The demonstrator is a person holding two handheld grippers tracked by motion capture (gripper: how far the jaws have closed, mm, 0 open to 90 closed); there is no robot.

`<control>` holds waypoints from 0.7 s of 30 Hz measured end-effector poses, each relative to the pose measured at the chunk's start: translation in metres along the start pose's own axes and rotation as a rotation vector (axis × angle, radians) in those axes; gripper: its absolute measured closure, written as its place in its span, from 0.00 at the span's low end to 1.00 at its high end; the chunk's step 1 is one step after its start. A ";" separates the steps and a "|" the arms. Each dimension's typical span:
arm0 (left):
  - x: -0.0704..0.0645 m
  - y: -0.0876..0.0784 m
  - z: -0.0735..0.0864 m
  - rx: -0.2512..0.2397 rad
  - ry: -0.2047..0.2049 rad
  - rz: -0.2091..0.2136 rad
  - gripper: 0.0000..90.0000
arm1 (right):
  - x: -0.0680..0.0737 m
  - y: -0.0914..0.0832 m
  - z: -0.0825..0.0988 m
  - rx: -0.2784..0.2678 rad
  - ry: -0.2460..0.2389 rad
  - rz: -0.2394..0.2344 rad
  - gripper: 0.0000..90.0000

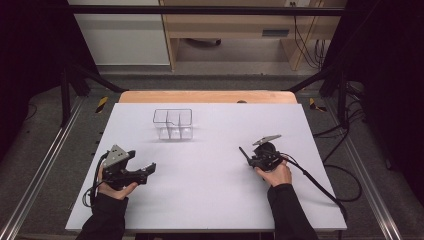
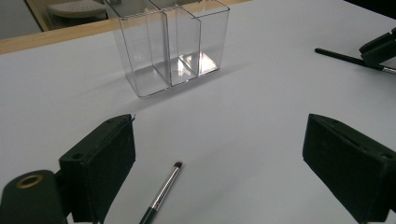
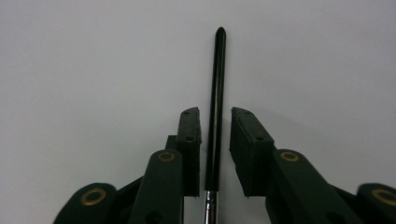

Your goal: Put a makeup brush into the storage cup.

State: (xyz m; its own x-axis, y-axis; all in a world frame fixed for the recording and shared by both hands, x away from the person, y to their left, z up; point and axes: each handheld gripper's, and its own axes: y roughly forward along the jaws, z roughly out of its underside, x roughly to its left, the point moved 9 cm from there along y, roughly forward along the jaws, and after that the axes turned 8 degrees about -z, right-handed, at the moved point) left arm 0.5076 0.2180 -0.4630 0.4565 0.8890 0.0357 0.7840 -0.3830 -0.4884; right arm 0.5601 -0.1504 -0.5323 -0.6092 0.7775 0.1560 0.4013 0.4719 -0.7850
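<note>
A clear organizer (image 1: 173, 124) with several upright compartments, all bare inside, stands on the white tabletop (image 1: 210, 195) at the back centre; it is also in the left gripper view (image 2: 173, 42). My left gripper (image 1: 150, 167) (image 2: 219, 135) rests at the left, jaws wide open. A small makeup brush (image 2: 163, 191) with a dark tip lies flat on the table between them, untouched. My right gripper (image 1: 252, 159) (image 3: 215, 114) rests at the right. A black brush handle (image 3: 218, 70) runs between its narrowly parted jaws, with a gap at the right pad. The left gripper view also has this brush (image 2: 345, 58).
The wooden table edge (image 1: 207, 96) runs along the back, beyond it a floor and a wooden bench. Cables (image 1: 320, 185) trail off the right side. Metal frame rails flank the table on both sides.
</note>
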 end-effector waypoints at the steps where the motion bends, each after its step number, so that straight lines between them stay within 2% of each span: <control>1: 0.000 0.000 0.000 0.000 0.001 0.001 0.10 | -0.001 -0.002 -0.001 -0.004 -0.001 0.002 0.78; 5: 0.000 0.000 0.000 0.002 0.003 0.000 0.10 | -0.002 -0.009 -0.006 0.002 -0.010 0.011 0.77; 12: 0.000 0.000 0.000 0.000 0.001 0.001 0.10 | -0.001 -0.020 -0.018 0.062 -0.037 0.025 0.75; 13: 0.000 0.000 0.000 0.000 0.001 0.001 0.10 | -0.001 -0.020 -0.019 0.076 -0.037 0.021 0.75; 14: 0.000 0.000 0.000 0.000 0.000 0.001 0.10 | -0.002 -0.019 -0.018 0.115 -0.040 0.026 0.75; 15: 0.000 0.000 0.000 0.000 0.002 0.001 0.10 | -0.002 -0.019 -0.018 0.115 -0.040 0.026 0.75; 21: 0.000 0.000 0.000 0.001 0.003 0.002 0.10 | -0.001 -0.006 -0.016 0.207 -0.050 0.012 0.75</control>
State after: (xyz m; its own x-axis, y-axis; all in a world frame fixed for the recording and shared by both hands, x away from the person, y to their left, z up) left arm 0.5077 0.2177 -0.4629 0.4592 0.8875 0.0379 0.7829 -0.3842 -0.4893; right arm 0.5692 -0.1471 -0.5174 -0.6406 0.7584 0.1203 0.2627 0.3637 -0.8937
